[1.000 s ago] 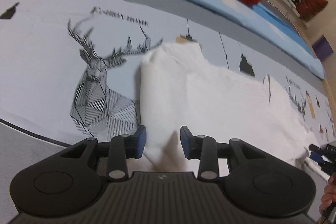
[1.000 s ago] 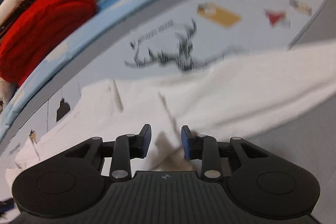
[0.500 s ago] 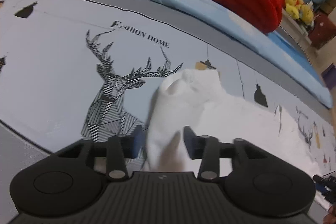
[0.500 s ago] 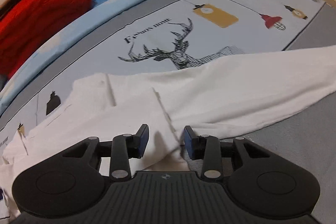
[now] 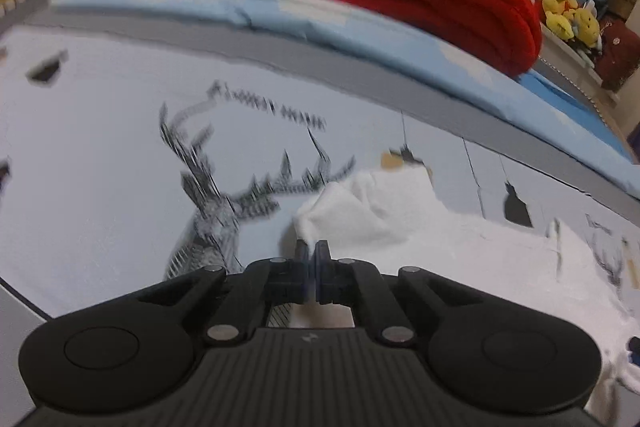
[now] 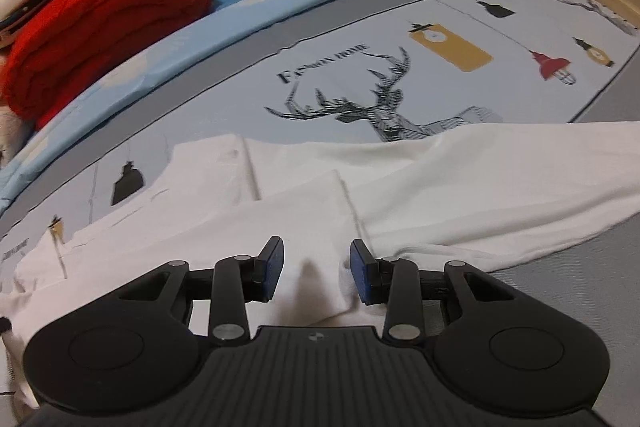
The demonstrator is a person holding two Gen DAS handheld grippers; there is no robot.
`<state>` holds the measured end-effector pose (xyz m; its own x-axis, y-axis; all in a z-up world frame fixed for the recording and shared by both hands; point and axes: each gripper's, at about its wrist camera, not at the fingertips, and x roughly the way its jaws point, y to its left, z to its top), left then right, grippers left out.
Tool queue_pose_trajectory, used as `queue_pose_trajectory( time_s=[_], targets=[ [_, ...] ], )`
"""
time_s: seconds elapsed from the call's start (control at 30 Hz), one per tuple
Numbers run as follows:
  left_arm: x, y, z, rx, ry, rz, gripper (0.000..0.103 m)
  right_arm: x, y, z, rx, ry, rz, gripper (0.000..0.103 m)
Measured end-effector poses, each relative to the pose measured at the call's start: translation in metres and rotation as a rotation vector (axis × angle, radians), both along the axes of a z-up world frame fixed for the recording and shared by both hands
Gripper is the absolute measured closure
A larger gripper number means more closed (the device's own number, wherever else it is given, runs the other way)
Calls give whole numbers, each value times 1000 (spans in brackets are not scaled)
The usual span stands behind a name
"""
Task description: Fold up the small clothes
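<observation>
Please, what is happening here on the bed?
A person is folding a white garment spread on the printed bedsheet, with a hand-held gripper in each hand. The left hand-held gripper is shut on a bunched edge of the cloth. The right hand-held gripper is open, with a fold of cloth between its fingers.

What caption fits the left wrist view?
Left gripper shut on white cotton garment spread over deer-print bedsheet.
</observation>
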<state>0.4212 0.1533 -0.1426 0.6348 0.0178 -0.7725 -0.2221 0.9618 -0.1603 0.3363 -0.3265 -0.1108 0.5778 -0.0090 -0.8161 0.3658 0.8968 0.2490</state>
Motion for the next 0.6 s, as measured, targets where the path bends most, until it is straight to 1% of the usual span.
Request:
queue_pose_trajectory(
  time_s=[0.03,0.07,0.13,0.17,0.27,0.33,0.4,0.43,0.47,0.53,0.57,0.6],
  targets=[
    [0,-3,4,47,-2,0,100,1,1,0,5,0,7,65],
    [-1,-4,7,77,4,7,96,1,2,-1,7,3,14,65],
    [-3,-3,16,104,38,58,93,2,3,-4,4,19,13,65],
    [-5,-3,23,109,42,57,93,3,4,-7,0,34,13,65],
    [-19,-18,47,111,9,-36,93,4,2,-16,-22,97,-11,65],
    [-30,-28,51,90,5,-98,93,3,0,-19,-21,103,-17,65],
    [-36,-30,40,19,59,-133,92,3,0,-19,-31,100,-13,65],
    [-38,-29,30,-13,103,-138,92,3,-1,-19,-34,101,-14,65],
    [-38,-26,16,-27,168,-140,92,2,-2,-19,-32,102,-20,65],
    [-38,-21,-10,15,287,-124,92,0,-4,-18,-30,103,-36,65],
    [-40,-17,-18,31,312,-99,94,-1,-5,-17,-32,102,-41,65],
    [-42,-13,-17,12,302,-87,94,-2,-5,-16,-31,99,-44,65]
  ],
)
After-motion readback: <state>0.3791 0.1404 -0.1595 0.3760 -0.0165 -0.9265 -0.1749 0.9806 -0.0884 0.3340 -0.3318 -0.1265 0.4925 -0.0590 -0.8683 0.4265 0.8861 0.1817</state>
